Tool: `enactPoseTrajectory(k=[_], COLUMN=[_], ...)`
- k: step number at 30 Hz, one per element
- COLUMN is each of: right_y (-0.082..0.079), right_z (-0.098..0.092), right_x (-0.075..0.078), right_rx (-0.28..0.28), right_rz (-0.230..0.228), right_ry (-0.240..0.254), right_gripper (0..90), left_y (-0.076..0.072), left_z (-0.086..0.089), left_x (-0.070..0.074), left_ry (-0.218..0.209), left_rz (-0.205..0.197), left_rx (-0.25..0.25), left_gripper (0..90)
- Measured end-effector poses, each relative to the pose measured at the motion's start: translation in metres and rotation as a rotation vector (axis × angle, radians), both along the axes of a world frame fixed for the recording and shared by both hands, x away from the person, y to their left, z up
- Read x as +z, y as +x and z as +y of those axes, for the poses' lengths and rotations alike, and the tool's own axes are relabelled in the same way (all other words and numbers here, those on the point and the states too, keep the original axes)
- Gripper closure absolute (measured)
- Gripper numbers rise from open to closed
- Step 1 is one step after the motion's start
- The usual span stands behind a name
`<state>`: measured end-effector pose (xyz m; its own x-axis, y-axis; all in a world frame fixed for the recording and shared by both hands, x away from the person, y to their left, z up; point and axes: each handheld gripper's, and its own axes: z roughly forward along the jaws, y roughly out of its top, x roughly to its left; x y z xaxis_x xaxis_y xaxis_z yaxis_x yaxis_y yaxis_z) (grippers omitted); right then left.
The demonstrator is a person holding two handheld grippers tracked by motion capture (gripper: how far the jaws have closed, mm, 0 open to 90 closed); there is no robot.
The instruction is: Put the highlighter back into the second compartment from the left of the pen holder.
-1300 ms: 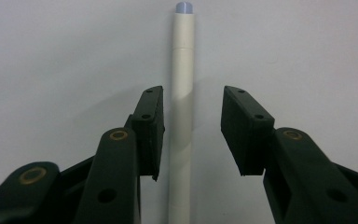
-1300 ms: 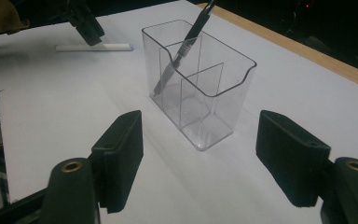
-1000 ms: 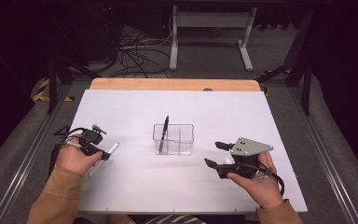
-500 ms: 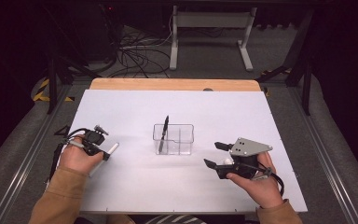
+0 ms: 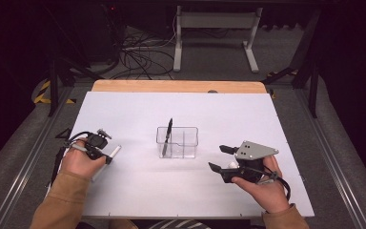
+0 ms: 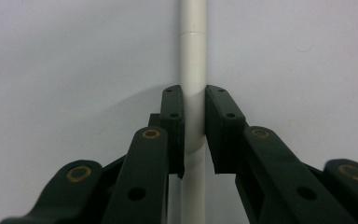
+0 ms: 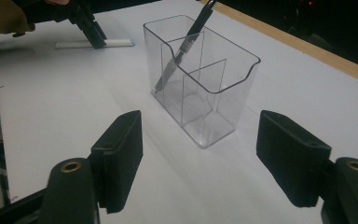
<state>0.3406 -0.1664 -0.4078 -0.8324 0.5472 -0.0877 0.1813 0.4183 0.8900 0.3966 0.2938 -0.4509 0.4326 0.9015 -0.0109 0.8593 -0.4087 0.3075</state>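
Your left gripper has just closed on the white pen, which lies flat on the table, well left of the clear holder. Your right gripper waits open, facing the holder. The grip is thin and off-centre, so the pen may swivel or slip as you lift, or tip the holder and its black pen

A plain white cylindrical plastic pen lies on the matte white table. The see-through plastic divided box holds a black pen. Black tongs, tan sleeves.
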Motion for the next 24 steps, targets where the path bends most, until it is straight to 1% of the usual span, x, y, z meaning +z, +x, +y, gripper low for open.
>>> enactPoseTrajectory(k=[3,8,11,14,17,20,24], right_y=[0.0,0.0,0.0,0.0,0.0,0.0,0.0], right_z=[0.0,0.0,0.0,0.0,0.0,0.0,0.0], right_x=[0.0,0.0,0.0,0.0,0.0,0.0,0.0], right_rx=[-0.002,-0.003,-0.003,-0.003,-0.003,-0.005,-0.004], right_rz=[0.001,0.001,-0.001,0.001,0.0,0.0,0.001], right_ry=[-0.002,-0.001,0.0,0.0,-0.001,-0.002,-0.003], right_gripper=[32.4,32.3,32.4,32.3,32.4,32.4,32.4], left_y=[0.0,-0.003,-0.006,-0.008,-0.009,-0.011,-0.012], left_z=[0.0,0.0,-0.001,-0.002,-0.003,-0.002,-0.002], left_x=[0.0,0.007,0.013,0.016,0.019,0.021,0.024], left_ry=[-0.002,-0.025,-0.029,-0.019,-0.028,-0.028,-0.025], left_rz=[-0.001,-0.053,-0.077,-0.09,-0.1,-0.103,-0.121], left_rx=[-0.005,-0.009,-0.014,-0.016,-0.013,-0.017,-0.015], left_gripper=[78.6,78.7,78.7,78.7,78.7,78.7,78.7])
